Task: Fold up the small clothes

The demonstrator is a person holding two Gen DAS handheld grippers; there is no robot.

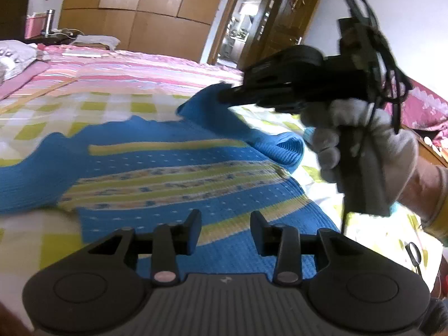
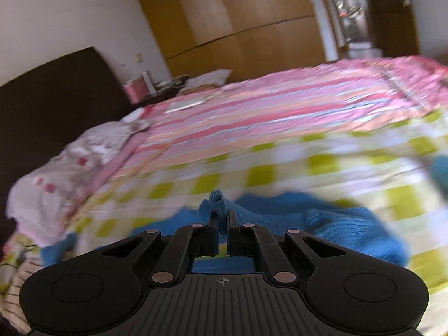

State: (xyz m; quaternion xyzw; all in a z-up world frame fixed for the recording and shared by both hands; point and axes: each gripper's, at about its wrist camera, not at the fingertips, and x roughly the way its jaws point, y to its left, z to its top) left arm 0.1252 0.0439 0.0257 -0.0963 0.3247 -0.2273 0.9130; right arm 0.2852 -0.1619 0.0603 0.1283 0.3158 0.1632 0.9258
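Across the bed [image 1: 92,106], spread with a green-and-white checked sheet, lay the small blue sweater [image 1: 156,173] with its yellow patterned bands, flat on the near part of that bed. Beyond the sweater, a pink striped quilt [image 1: 134,67] covered the far side, and past it stood a wooden wardrobe [image 1: 145,14]. Beside the far end of the bed sat a dark nightstand carrying a pink box [image 1: 35,26]. To the right of the sweater, a hand in a pale glove [image 1: 361,145] held the right gripper [image 2: 223,218], its jaws clamped on a bunched blue sleeve end, lifted off the sheet so the sleeve rose in a ridge. Over the sweater's near hem hung the left gripper [image 1: 226,232], jaws parted, nothing between them, pads clear of the knit.
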